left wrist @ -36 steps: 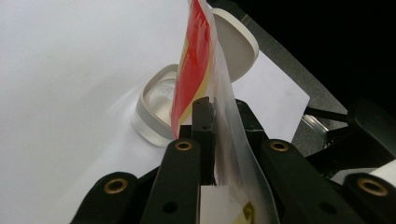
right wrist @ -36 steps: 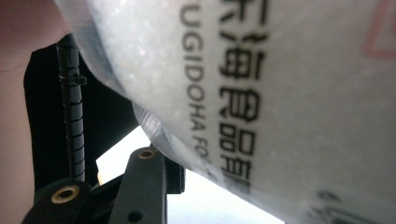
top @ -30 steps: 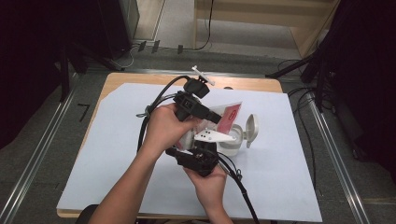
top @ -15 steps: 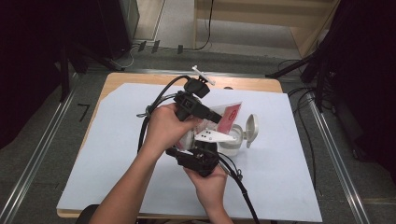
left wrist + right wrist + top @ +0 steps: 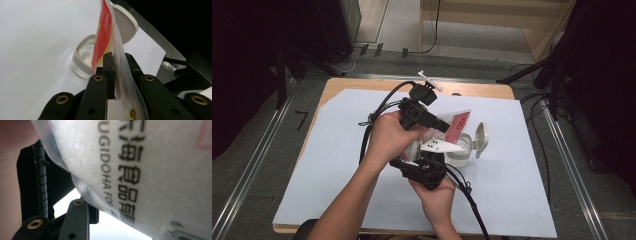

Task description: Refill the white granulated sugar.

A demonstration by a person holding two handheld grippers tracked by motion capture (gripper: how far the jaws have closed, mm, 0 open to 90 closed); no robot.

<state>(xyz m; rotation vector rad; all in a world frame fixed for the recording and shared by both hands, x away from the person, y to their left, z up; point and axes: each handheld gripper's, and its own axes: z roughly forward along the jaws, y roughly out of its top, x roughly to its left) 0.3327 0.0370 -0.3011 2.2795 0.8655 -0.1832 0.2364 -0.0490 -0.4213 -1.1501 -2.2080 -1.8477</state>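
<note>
Above the middle of the paper-covered table (image 5: 337,150), a clear pouch (image 5: 117,47) with a red label hangs over an open-lidded plastic container (image 5: 464,150). Printed on it: "UGIDOHA FO", the rest cut off, beside blurred Chinese characters. Left gripper (image 5: 116,67) pinches the pouch's edge. Right gripper (image 5: 432,156) presses against its bulging side; whether it grips, I cannot tell.

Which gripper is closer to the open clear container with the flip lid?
Left. The left gripper, shut on the bag, has its jaw tips just above the container. The right gripper sits nearer the person, under the bag's bottom.
</note>
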